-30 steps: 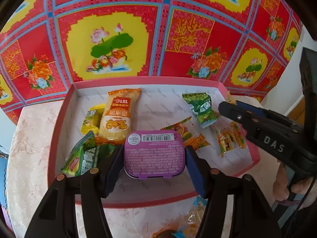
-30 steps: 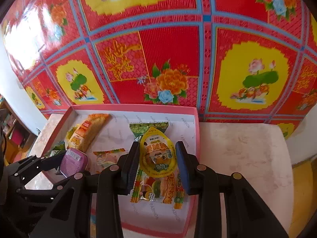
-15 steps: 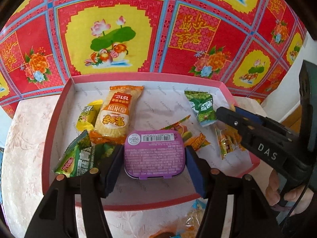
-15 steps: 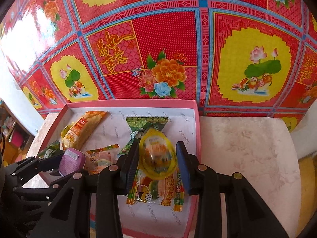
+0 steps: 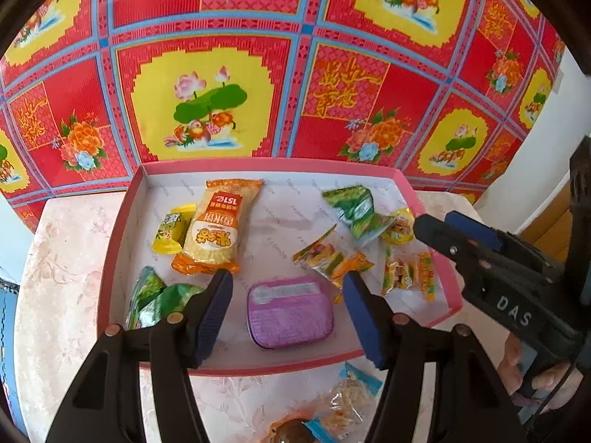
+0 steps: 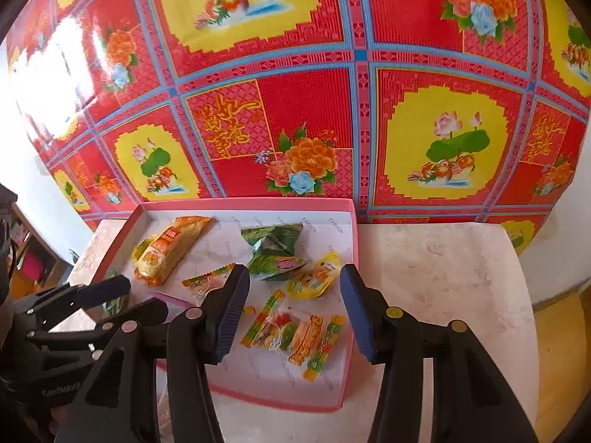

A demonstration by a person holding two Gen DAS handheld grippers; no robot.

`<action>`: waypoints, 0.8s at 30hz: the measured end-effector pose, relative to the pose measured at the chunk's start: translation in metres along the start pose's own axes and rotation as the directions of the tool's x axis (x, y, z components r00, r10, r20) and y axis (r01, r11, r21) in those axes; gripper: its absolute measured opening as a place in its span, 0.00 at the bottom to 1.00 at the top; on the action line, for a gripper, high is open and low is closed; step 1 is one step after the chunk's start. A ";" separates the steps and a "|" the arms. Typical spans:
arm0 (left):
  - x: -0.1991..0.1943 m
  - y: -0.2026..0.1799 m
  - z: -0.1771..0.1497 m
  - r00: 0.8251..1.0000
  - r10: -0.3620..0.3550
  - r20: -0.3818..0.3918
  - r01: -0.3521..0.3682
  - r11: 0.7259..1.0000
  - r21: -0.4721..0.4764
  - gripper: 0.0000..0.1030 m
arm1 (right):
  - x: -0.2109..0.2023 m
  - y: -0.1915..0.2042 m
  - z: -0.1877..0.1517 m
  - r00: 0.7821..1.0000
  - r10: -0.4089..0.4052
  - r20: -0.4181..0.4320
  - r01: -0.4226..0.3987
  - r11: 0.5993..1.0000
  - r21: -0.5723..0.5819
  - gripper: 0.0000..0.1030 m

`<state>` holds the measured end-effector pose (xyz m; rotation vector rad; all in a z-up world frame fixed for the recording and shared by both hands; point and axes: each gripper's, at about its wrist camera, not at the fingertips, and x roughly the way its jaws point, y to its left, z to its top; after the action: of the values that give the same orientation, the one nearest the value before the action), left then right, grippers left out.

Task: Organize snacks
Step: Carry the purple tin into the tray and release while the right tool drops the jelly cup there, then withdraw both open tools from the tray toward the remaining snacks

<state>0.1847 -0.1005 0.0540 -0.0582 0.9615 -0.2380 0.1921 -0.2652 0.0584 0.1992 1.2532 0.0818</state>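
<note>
A pink box (image 5: pixel 266 164) on the table holds several snack packs. The purple tin (image 5: pixel 290 313) lies flat on the box floor near the front wall. My left gripper (image 5: pixel 287 280) hovers over it, open, with a gap on either side of the tin. In the right wrist view the yellow jelly pouch (image 6: pixel 314 277) lies in the box next to a green pack (image 6: pixel 275 254). Above them my right gripper (image 6: pixel 292 275) has its jaws opening, with nothing between the pads. That gripper (image 5: pixel 461 243) also shows at the box's right rim in the left wrist view.
Also in the box are an orange rice-cracker pack (image 5: pixel 218 229), a small yellow pack (image 5: pixel 171 229), a second green pack (image 5: pixel 159 295) and striped candy bags (image 6: pixel 295 332). A clear-wrapped snack (image 5: pixel 332 406) lies on the table (image 6: pixel 443 277) before the box. A red patterned sheet (image 6: pixel 295 110) backs the table.
The purple tin has left my left gripper's pads and now lies in the box. My right gripper's jaws have spread, and the yellow pouch has dropped into the box.
</note>
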 end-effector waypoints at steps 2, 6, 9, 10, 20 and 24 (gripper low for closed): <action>-0.005 -0.001 0.000 1.000 0.008 0.005 -0.008 1.000 0.005 0.63 | -0.005 0.001 0.000 1.000 0.002 0.003 -0.002 1.000 0.001 0.51; -0.018 -0.003 0.000 1.000 0.006 0.017 -0.006 1.000 0.011 0.63 | -0.019 0.003 -0.002 1.000 0.005 0.016 -0.005 1.000 -0.001 0.51; -0.028 -0.003 -0.002 1.000 0.006 0.029 -0.006 1.000 0.008 0.63 | -0.030 0.006 -0.006 1.000 0.008 0.023 -0.008 1.000 0.002 0.51; -0.033 -0.003 -0.003 0.999 0.004 0.032 -0.004 1.000 0.003 0.63 | -0.034 0.006 -0.008 1.000 0.009 0.026 -0.009 1.000 0.004 0.51; -0.065 0.002 -0.025 0.999 0.009 0.037 -0.008 1.000 -0.023 0.63 | -0.062 0.016 -0.037 1.000 0.016 0.023 -0.016 1.000 0.002 0.51; -0.078 0.004 -0.033 0.999 0.005 0.036 -0.004 1.000 -0.029 0.63 | -0.070 0.018 -0.051 1.000 0.017 0.013 -0.018 1.000 0.019 0.51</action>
<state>0.1160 -0.0772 0.0972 -0.0867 0.9296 -0.2182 0.1231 -0.2544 0.1118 0.2272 1.2403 0.0833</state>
